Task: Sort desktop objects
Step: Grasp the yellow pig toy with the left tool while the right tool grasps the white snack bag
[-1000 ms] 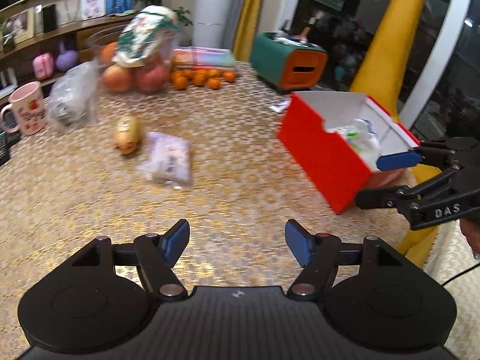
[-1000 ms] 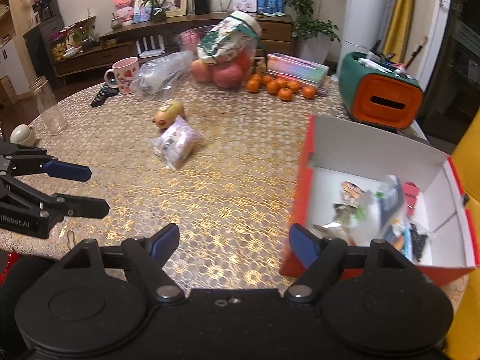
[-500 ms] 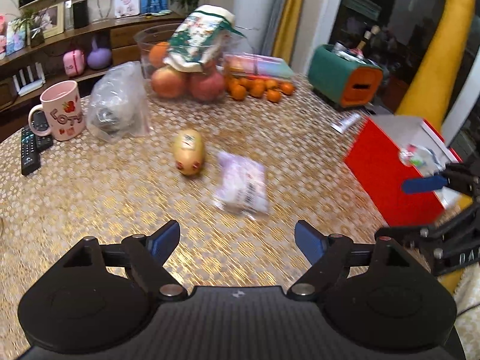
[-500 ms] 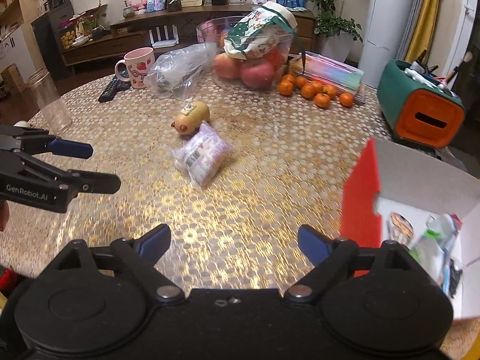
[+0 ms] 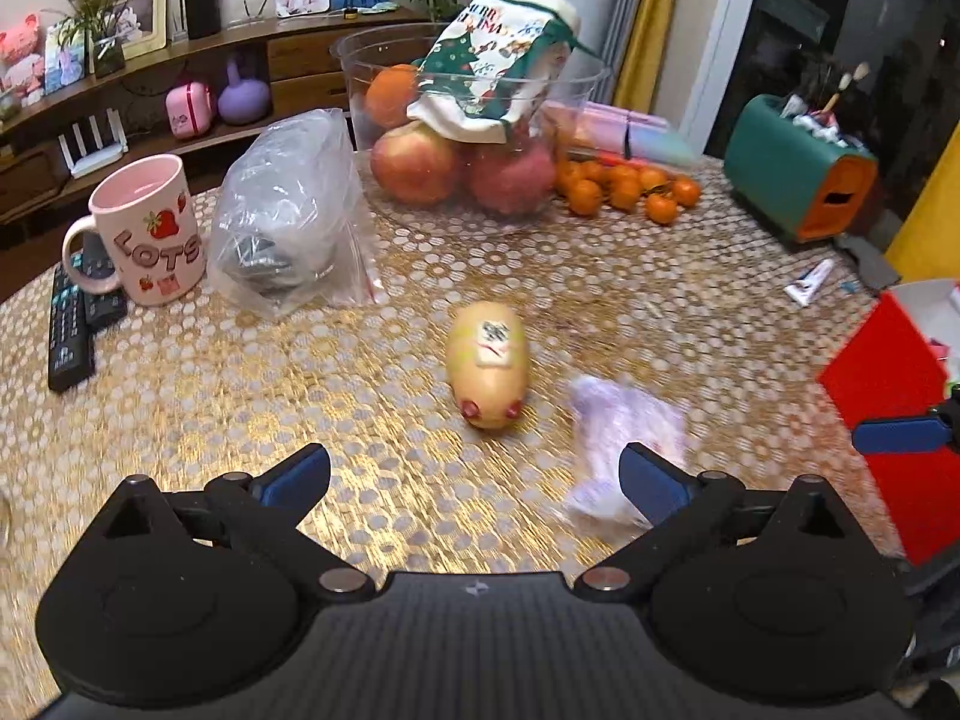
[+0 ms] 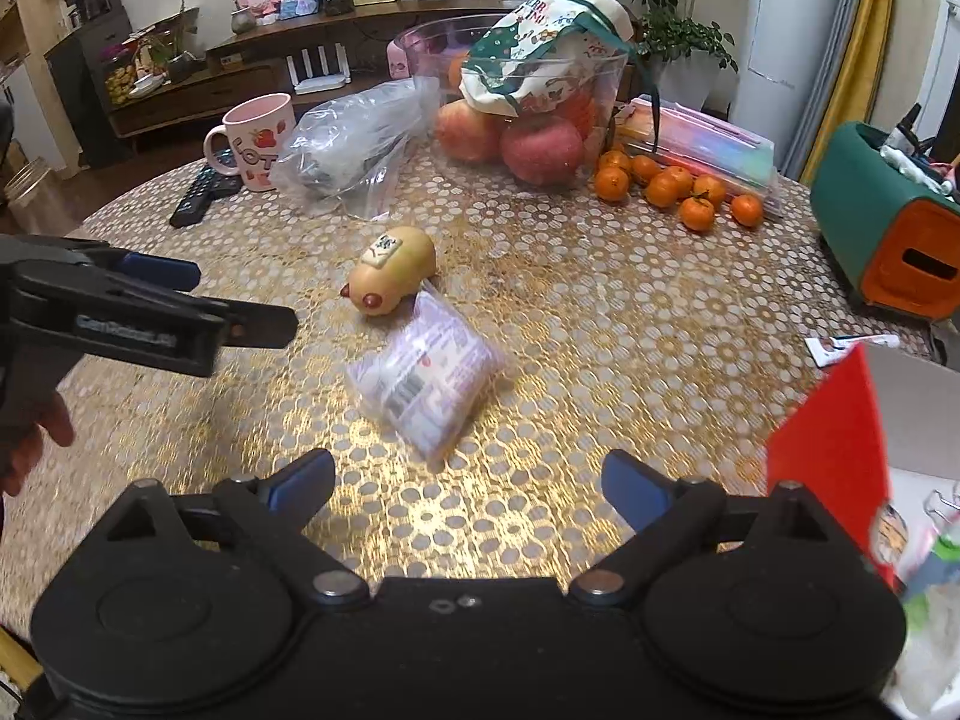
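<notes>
Right wrist view: purple tissue pack [image 6: 423,393] lies on desk [image 6: 600,324] just ahead of right hand-held gripper [image 6: 468,483], roughly centred between its jaws, not touched. Jaws wide and opening, nothing between them. Yellow pig toy [image 6: 393,270] touches pack's far end. Left hand-held gripper [image 6: 240,300] hovers off to left, jaws spread and opening, empty. Red box [image 6: 831,450] at right, close beside right jaw. Left wrist view: pack [image 5: 621,438] blurred, partly behind right fingertip [image 5: 651,477]; toy [image 5: 489,363] ahead, near centre.
</notes>
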